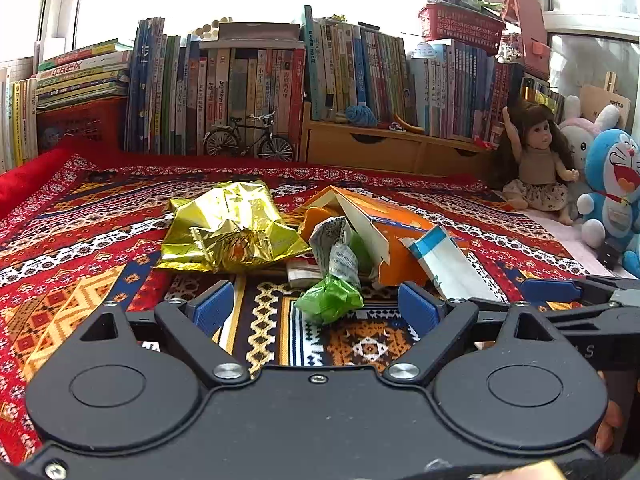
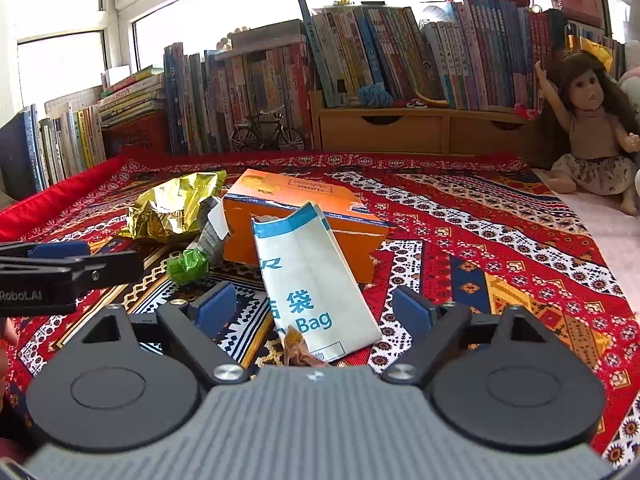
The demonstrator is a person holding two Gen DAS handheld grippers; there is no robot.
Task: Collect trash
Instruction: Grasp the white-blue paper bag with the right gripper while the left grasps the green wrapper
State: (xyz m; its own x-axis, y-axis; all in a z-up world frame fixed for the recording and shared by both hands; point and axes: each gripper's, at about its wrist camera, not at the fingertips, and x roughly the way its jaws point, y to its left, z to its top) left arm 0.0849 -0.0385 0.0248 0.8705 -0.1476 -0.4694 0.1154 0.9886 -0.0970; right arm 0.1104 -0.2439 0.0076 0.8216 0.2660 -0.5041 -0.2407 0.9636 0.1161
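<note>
Trash pile on patterned red cloth (image 1: 100, 216): crumpled gold foil wrapper (image 1: 228, 232), green crumpled wrapper (image 1: 332, 300), torn orange carton (image 2: 300, 216), white-and-blue paper bag (image 2: 312, 280) leaning against the carton. Left gripper (image 1: 320, 308) spread wide, green wrapper between its fingers, untouched. Right gripper (image 2: 316, 308) spread, empty, straddling the paper bag. Books (image 1: 256, 92) and doll (image 1: 540, 160) behind.

Counts, both wrist views combined:
- 1 crumpled gold foil wrapper (image 1: 230, 232)
- 1 torn orange cardboard box (image 2: 304, 216)
- 1 white-and-blue paper bag printed "Bag" (image 2: 316, 288)
- 1 scrunched green plastic wrapper (image 1: 330, 300)
- 1 twisted grey-white printed wrapper (image 1: 336, 244)
- 1 small brown crumpled scrap (image 2: 298, 350)
- 1 miniature black bicycle model (image 1: 249, 140)
- 1 long-haired doll (image 1: 538, 160)
- 2 plush toys: 1 blue-and-white cat (image 1: 614, 188), 1 white-and-pink rabbit (image 1: 578, 128)
- 1 red plastic basket (image 1: 460, 24)
- Books: too many to count.
</note>
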